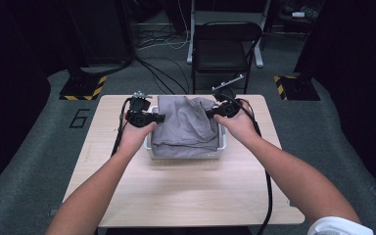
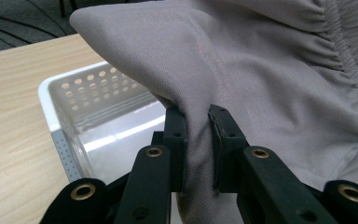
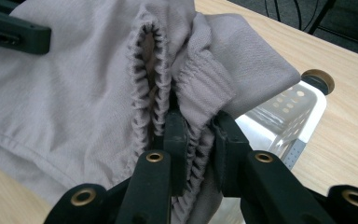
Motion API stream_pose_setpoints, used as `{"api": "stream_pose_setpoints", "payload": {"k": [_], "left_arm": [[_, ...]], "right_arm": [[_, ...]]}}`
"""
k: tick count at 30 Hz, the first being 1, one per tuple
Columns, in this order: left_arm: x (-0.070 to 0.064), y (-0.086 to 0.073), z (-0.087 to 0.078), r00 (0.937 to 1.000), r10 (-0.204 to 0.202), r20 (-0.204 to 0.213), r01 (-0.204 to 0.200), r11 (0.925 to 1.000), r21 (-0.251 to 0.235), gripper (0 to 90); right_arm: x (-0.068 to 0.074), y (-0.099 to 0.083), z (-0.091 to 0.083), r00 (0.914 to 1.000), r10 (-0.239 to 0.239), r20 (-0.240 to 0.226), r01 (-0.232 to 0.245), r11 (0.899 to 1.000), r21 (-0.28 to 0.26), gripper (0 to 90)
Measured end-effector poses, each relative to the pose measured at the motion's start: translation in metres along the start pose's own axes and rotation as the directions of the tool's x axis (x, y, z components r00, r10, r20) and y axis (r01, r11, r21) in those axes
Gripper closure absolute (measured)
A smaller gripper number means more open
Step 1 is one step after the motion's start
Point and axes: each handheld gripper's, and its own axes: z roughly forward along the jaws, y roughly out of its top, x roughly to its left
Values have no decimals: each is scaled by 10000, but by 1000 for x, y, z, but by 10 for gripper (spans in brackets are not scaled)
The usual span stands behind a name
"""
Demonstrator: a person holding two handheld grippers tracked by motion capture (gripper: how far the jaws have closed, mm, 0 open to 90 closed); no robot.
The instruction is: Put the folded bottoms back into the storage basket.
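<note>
The counter (image 1: pixel 186 191) carries a white perforated basket (image 1: pixel 221 147) near its far middle, and a grey garment (image 1: pixel 188 129) with an elastic waistband lies draped over and into it. The step in hand looks like the lowering of the folded garment into the basket (or possibly its lifting out; the pictures alone do not settle which). Both grippers hold it from opposite sides: the left gripper (image 2: pixel 197 140) has its fingers closed on a plain fold of cloth, and the right gripper (image 3: pixel 196 140) has its fingers clamped on the gathered waistband (image 3: pixel 193 93).

If the garment is going in, the next move calls for both hands to sink together so the cloth settles inside the walls, then for the fingers to let go. The fabric overhangs the basket's near rim and could catch there.

Beyond the counter stand a black folding chair (image 1: pixel 223 49) and loose cables (image 1: pixel 161 68) on the floor, well apart from the work.
</note>
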Motion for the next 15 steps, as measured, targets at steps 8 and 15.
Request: {"api": "stream_pose_setpoints", "payload": {"k": [8,15], "left_arm": [[5,0,13,10000,-32,39,31,10000,38,788],[11,4,27,9998,167,-142,-164,9996,219,788]], "right_arm": [[-18,-6,17,9962,871,-67,-871,9961,-97,775],[-26,-8,28,9936,1130,59,-1129,9935,-115,775]]}}
